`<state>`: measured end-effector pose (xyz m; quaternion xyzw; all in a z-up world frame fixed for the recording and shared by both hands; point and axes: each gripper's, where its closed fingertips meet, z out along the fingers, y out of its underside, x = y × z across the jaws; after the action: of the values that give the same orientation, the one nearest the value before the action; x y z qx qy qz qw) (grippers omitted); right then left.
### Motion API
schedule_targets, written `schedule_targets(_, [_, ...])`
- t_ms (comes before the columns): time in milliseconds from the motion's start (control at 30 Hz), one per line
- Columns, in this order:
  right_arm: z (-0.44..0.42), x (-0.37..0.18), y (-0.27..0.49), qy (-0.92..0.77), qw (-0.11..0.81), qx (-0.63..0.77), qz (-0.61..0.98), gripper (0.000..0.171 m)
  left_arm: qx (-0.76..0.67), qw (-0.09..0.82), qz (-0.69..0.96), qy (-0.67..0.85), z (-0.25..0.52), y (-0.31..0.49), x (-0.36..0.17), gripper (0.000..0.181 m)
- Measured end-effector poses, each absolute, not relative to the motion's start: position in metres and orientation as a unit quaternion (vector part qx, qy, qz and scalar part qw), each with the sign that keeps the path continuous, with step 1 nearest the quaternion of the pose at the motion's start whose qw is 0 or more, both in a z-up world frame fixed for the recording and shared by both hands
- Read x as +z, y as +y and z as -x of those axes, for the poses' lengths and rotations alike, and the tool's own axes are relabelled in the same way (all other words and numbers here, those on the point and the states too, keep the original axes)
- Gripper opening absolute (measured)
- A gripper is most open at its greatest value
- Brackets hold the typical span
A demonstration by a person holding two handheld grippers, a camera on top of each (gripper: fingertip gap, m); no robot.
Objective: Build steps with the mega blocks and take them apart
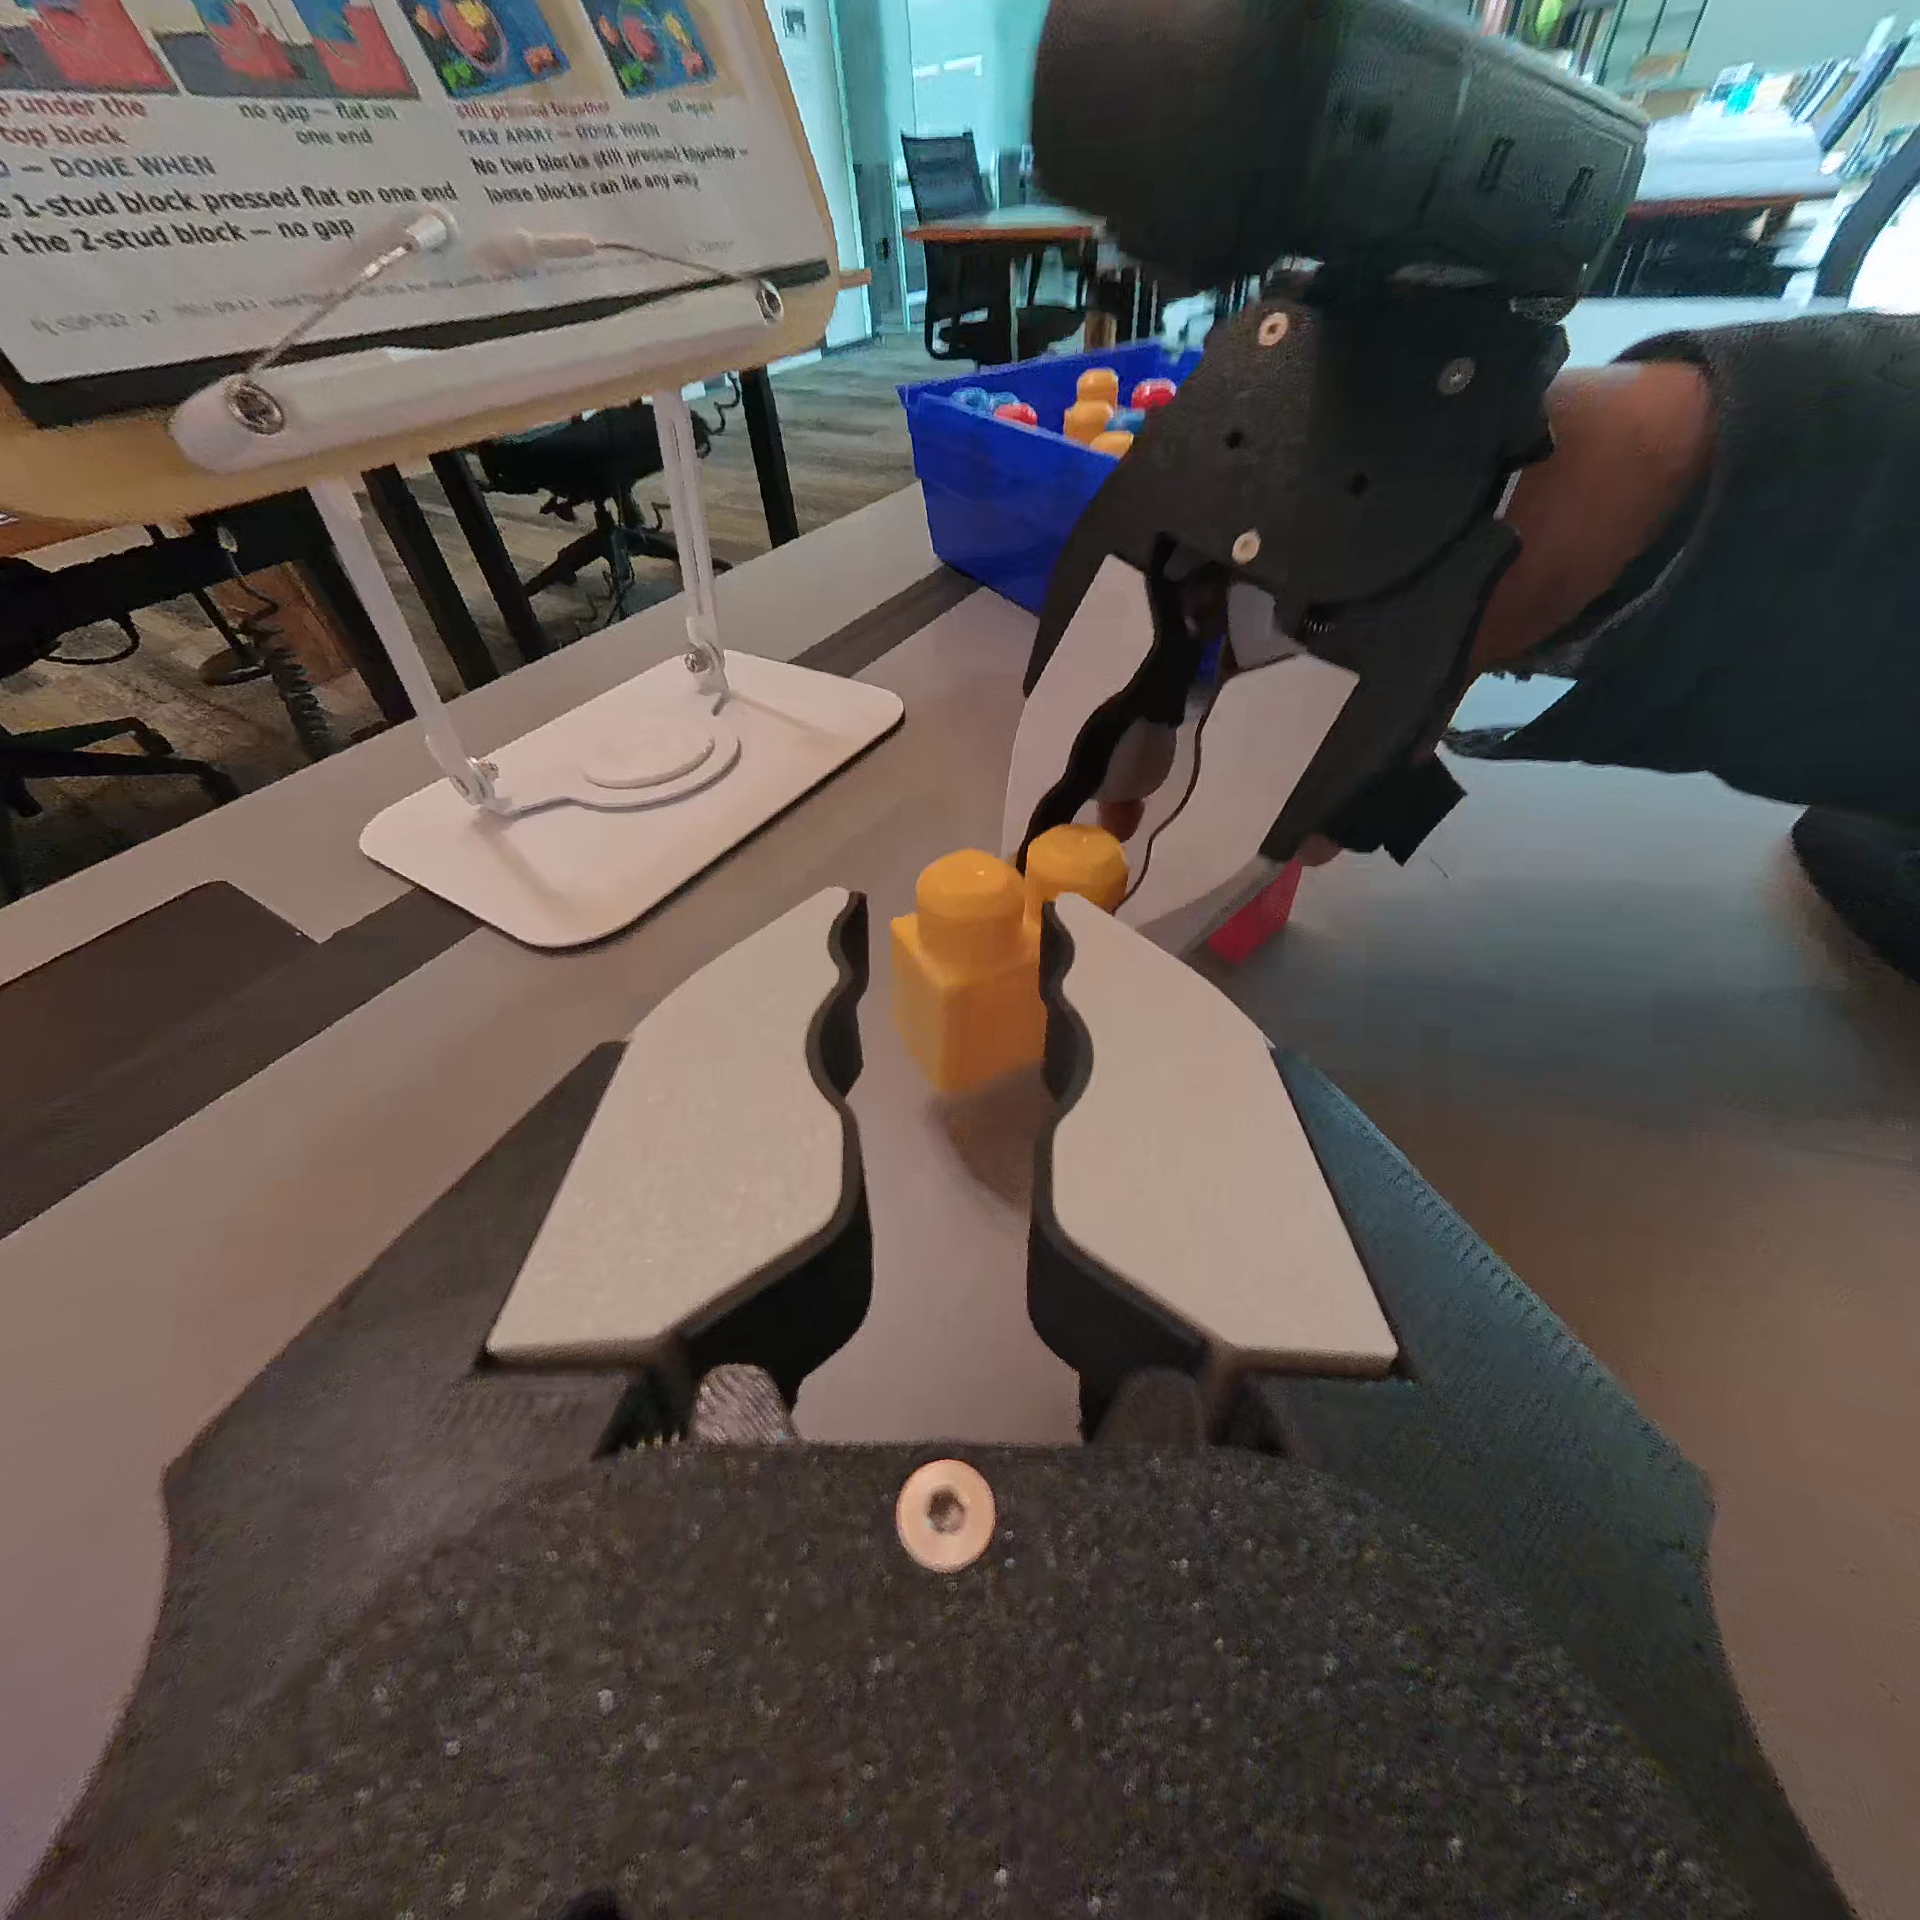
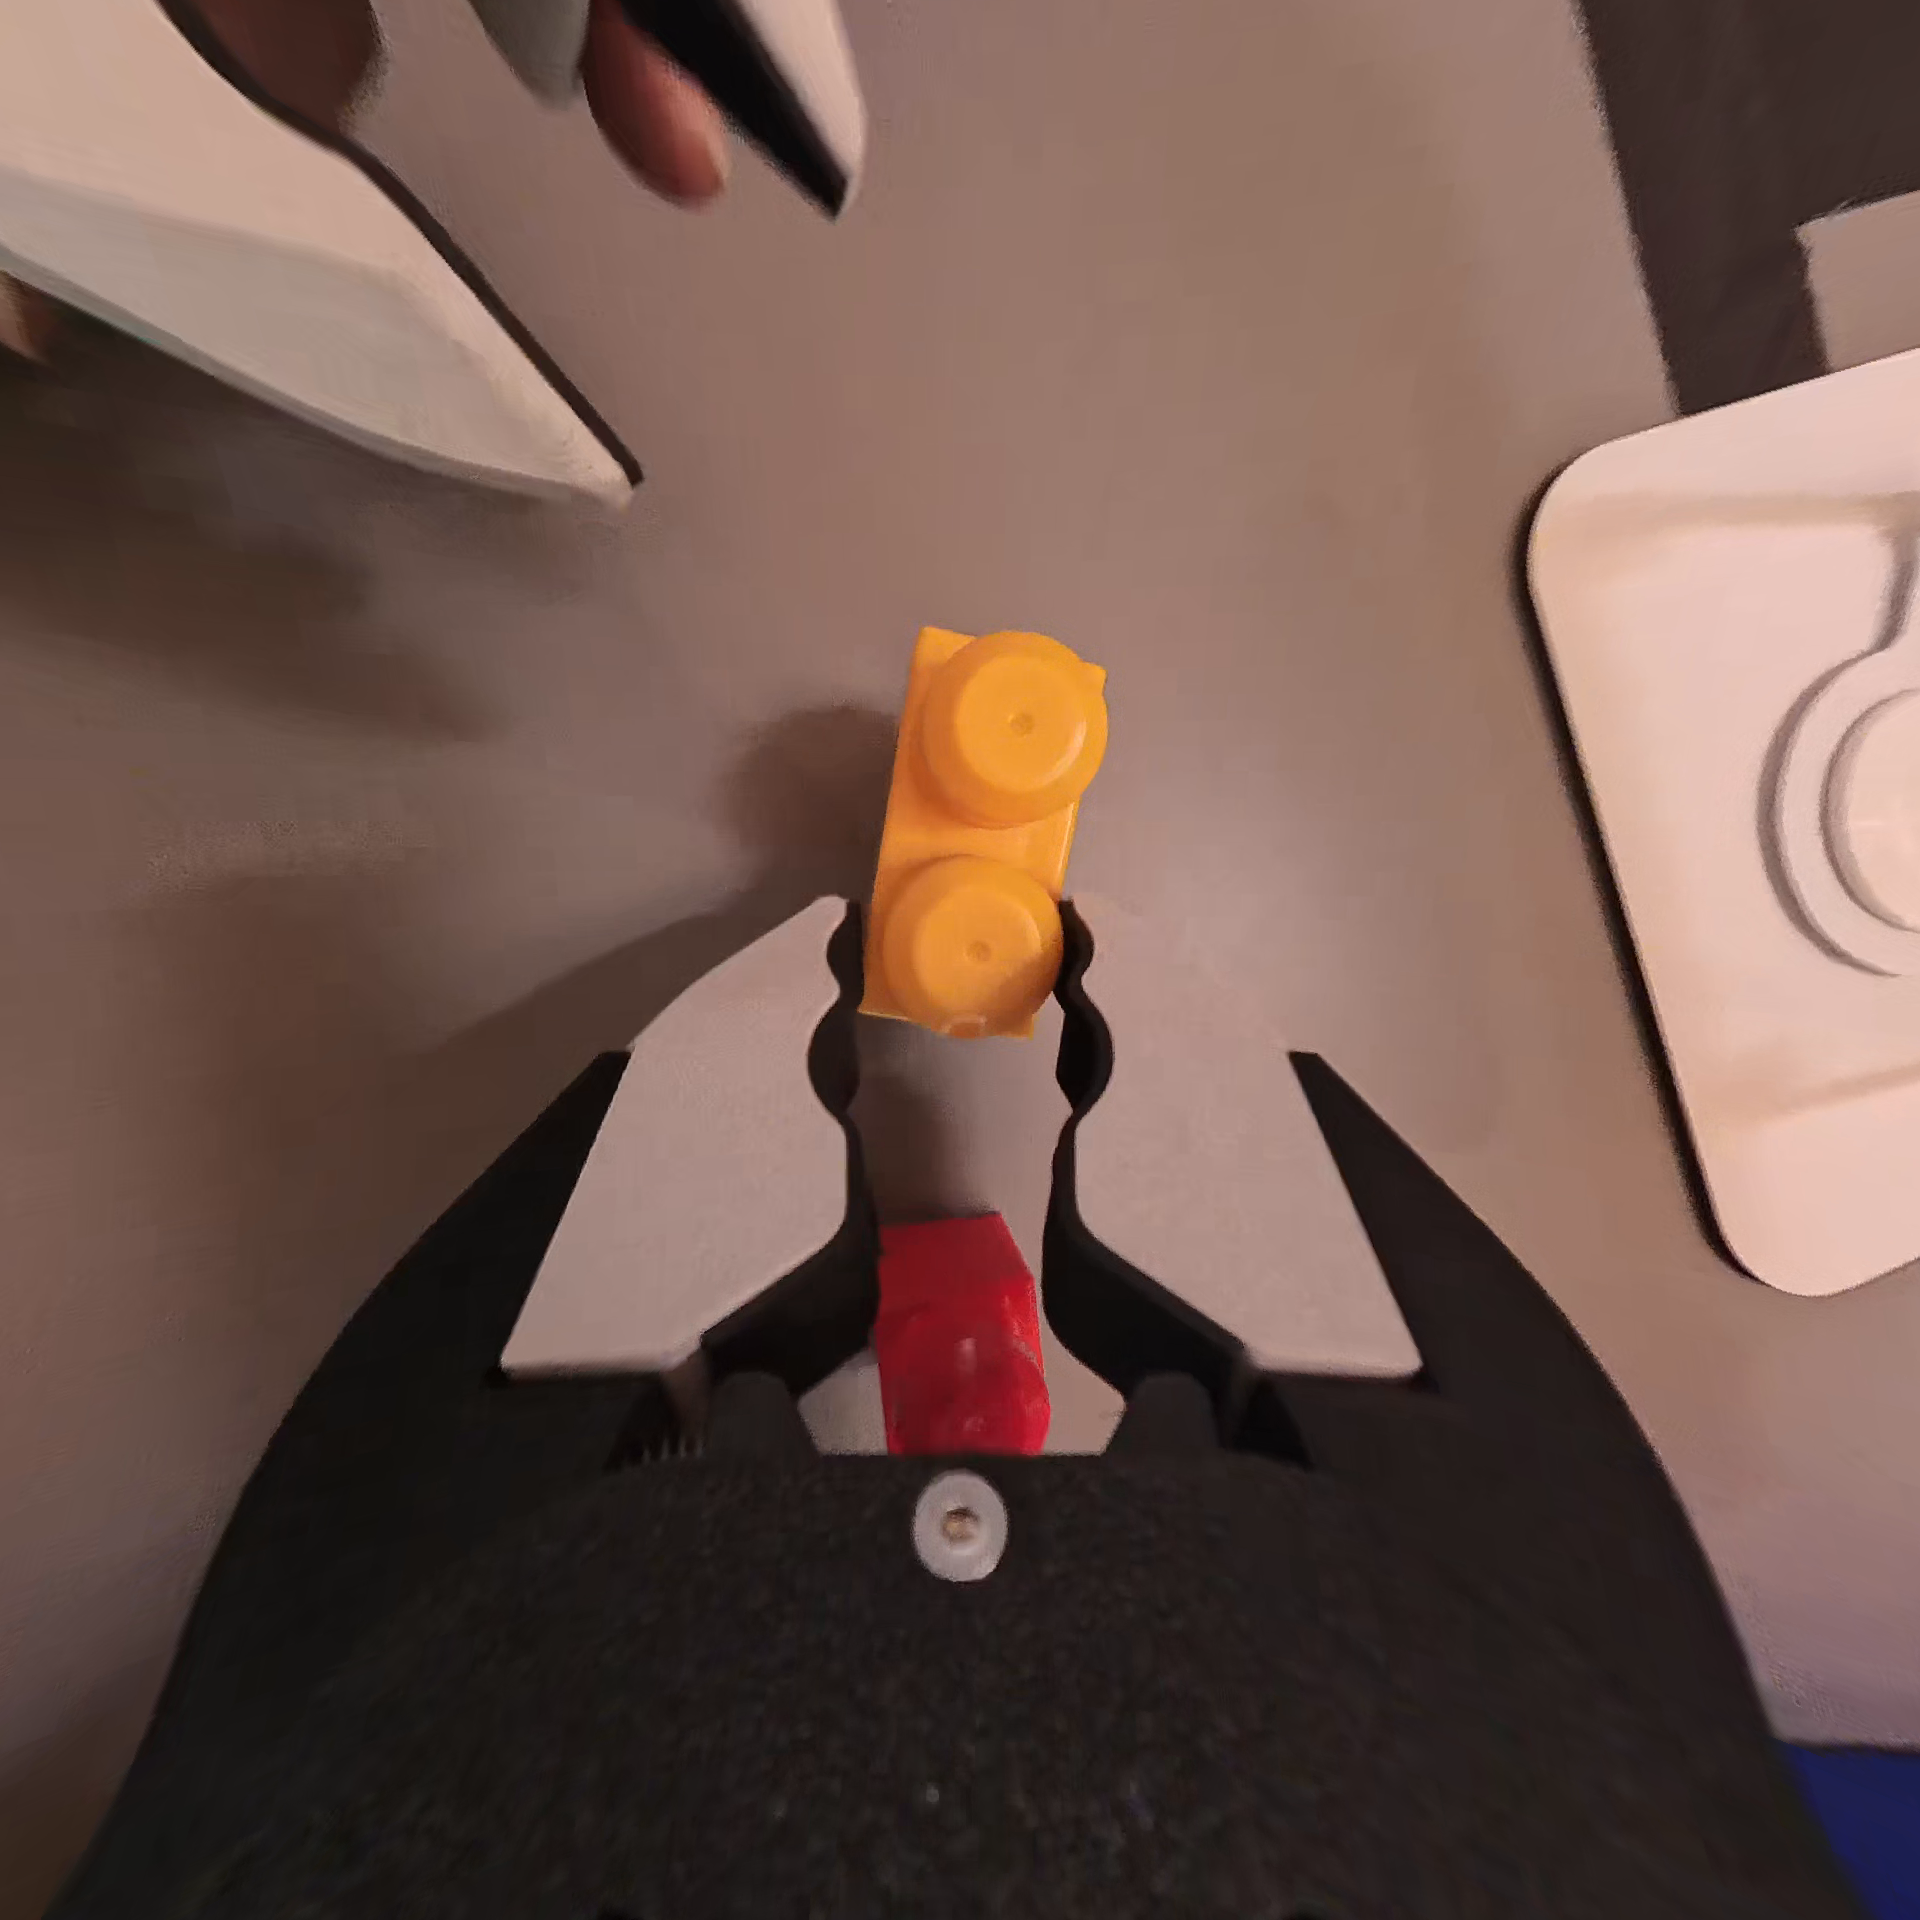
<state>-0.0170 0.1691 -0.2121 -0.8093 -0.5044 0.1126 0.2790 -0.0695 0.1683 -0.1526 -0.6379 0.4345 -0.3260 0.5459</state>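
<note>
Two fingers of our left gripper (image 1: 956, 925) stand partly open with nothing between them. The grey table (image 1: 1507, 1195) shows through the gap. Just ahead of their tips we see the orange two-stud block (image 1: 971, 977), studs up, its long side running away from us. From the right wrist view this gripper hangs off to one side of the block and does not touch it.

Our right gripper (image 2: 961, 920) comes down on the block from above. Its jaws are narrowed to the block's width, and the tips sit against both sides of the end nearest that camera, so it appears to clamp that end. The other stud sticks out beyond the tips. We cannot tell whether the block rests on the table or is slightly lifted, since its edges are blurred.

A red block (image 2: 961, 1351) lies loose on the table beneath the right gripper, back between the roots of its fingers.

Farther out, ahead and left of our left gripper, stands a white stand base (image 1: 644, 790) carrying an instruction sheet (image 1: 416, 177). Beyond the right gripper sits a blue bin (image 1: 987, 499) with more blocks inside.
</note>
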Motion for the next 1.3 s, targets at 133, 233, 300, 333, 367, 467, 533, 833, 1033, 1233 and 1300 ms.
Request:
schedule_targets(133, [0.018,-0.146,0.165,-0.437,0.404,0.269,0.757,0.035,-0.388,0.568,0.614,0.387,0.076,0.168,-0.128,0.03])
schedule_targets(233, [0.015,-0.092,0.143,-0.411,0.492,0.396,0.657,0.035,-0.477,0.57,0.571,0.348,0.075,0.153,-0.099,0.031])
schedule_targets(300, [0.011,-0.073,0.128,-0.398,0.528,0.442,0.607,0.035,-0.541,0.562,0.533,0.327,0.073,0.14,-0.079,0.035])
schedule_targets(333, [0.01,-0.069,0.122,-0.392,0.535,0.458,0.592,0.035,-0.569,0.554,0.516,0.321,0.071,0.132,-0.071,0.038])
schedule_targets(367, [0.01,-0.069,0.118,-0.387,0.538,0.471,0.583,0.035,-0.59,0.545,0.503,0.319,0.069,0.125,-0.065,0.04])
schedule_targets(467, [0.016,-0.078,0.105,-0.385,0.544,0.489,0.563,0.035,-0.604,0.532,0.49,0.336,0.057,0.11,-0.062,0.046])
schedule_targets(533, [0.023,-0.082,0.098,-0.382,0.548,0.505,0.546,0.035,-0.597,0.523,0.494,0.354,0.048,0.104,-0.067,0.05])
schedule_targets(833, [0.04,-0.096,0.09,-0.4,0.545,0.505,0.537,0.035,-0.607,0.496,0.502,0.366,0.039,0.098,-0.079,0.039])
schedule_targets(1033, [0.041,-0.101,0.091,-0.407,0.542,0.491,0.548,0.035,-0.605,0.493,0.505,0.367,0.038,0.098,-0.082,0.037])
schedule_targets(1233, [0.038,-0.106,0.092,-0.428,0.53,0.456,0.573,0.035,-0.576,0.504,0.508,0.395,0.037,0.095,-0.085,0.037])
schedule_targets(1300, [0.026,-0.107,0.099,-0.44,0.523,0.418,0.599,0.039,-0.572,0.512,0.505,0.394,0.042,0.099,-0.084,0.037])
